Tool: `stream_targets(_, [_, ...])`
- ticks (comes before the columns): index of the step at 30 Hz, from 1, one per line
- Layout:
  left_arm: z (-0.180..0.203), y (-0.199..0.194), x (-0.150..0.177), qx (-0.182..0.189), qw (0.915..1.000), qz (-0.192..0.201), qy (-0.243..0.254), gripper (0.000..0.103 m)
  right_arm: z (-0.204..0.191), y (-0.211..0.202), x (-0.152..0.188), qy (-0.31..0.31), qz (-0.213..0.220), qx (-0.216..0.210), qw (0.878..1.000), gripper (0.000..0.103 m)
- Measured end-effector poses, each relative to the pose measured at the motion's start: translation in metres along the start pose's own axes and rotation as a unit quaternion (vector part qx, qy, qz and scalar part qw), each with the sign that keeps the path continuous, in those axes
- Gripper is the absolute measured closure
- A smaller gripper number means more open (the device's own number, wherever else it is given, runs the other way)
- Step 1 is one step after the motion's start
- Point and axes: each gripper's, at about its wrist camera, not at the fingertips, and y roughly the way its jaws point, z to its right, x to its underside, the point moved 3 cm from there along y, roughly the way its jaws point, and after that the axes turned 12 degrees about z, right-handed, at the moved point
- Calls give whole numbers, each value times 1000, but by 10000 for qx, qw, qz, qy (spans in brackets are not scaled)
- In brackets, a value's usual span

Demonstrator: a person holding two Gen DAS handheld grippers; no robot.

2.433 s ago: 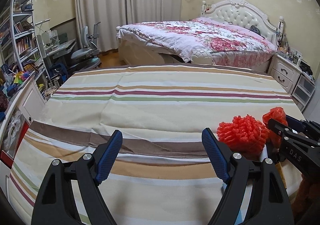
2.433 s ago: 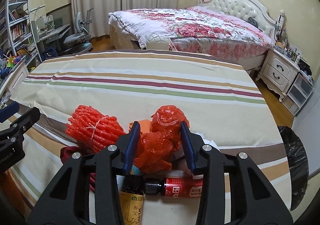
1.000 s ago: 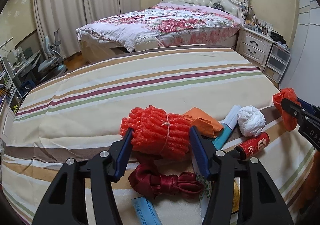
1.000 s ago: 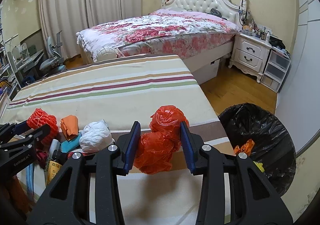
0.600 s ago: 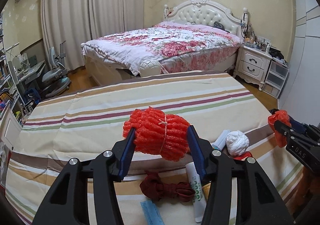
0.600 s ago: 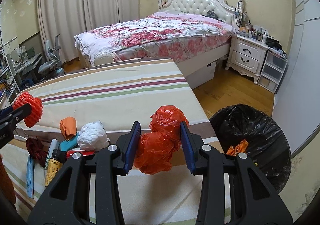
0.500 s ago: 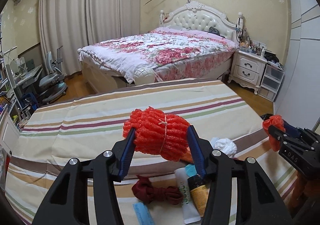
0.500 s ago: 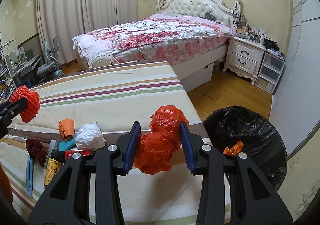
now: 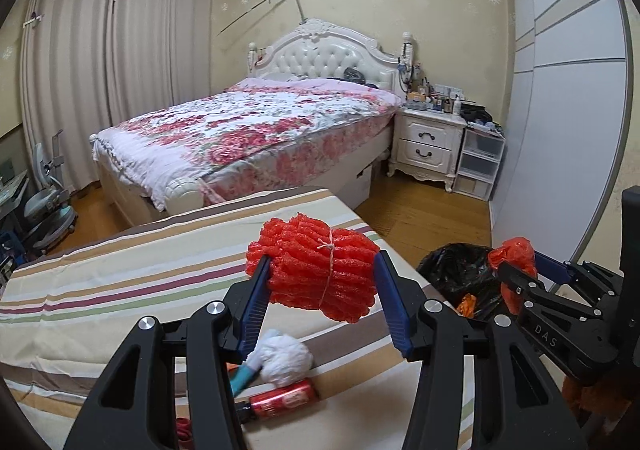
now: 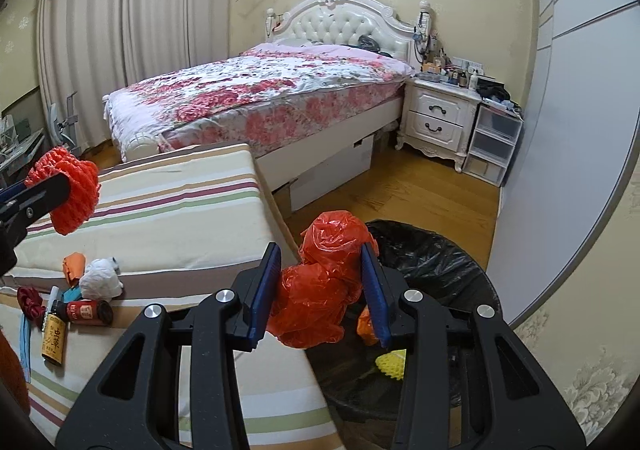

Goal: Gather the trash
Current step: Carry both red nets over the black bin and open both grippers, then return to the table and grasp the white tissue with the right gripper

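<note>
Two tools, each pinching a piece of red trash.

The left tool (image 9: 320,298) is pressed on a red foam net bundle (image 9: 316,274), held up in the air above the striped surface (image 9: 120,282). The right tool (image 10: 320,282) squeezes a crumpled red plastic bag (image 10: 320,282) over the edge of the black trash bag (image 10: 436,266) on the floor, which has orange and yellow bits inside. On the surface lie a white paper ball (image 10: 100,284), a red can (image 10: 88,312), a small brown bottle (image 10: 54,336), an orange scrap (image 10: 74,266) and a dark red ribbon (image 10: 30,300).
</note>
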Motion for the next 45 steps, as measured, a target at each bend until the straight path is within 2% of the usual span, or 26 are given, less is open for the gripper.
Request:
stream_targets(8, [59,41,9,430,9984,-156,330,51,38,12,6,72,-38,238,9997,63])
stream_targets(18, [97,79,18,637,9954,-294,649,51,67,29,11,105,-47,505,9987,63])
stream_targets(23, [104,93,21,665,9944,-348,740,50,79,35,11,198,-41,589,9981,63])
stream_targets(25, [107,99,23,651,9941,-376,787,47,83,37,12,246,-41,603,9979,60])
stream_targets(26, [108,101,24,650,9938,-413,797,46,85,38,13,264,-37,620,9977,54])
stream_targets(27, [109,103,25,642,9938,-440,793,42,86,39,12,268,-23,639,9976,48])
stream_targets(30, [109,105,27,586,9945,-469,735,29,87,40,12,234,34,740,9970,44])
stream_targets(35, [109,110,28,417,9943,-483,858,25,95,41,14,250,15,874,9959,42])
stream_targets(39, [104,110,27,289,9946,-470,883,23,101,38,15,353,20,947,9949,36])
stream_targets(45, [91,99,23,175,9956,-461,794,23,102,34,16,475,9,925,9946,35])
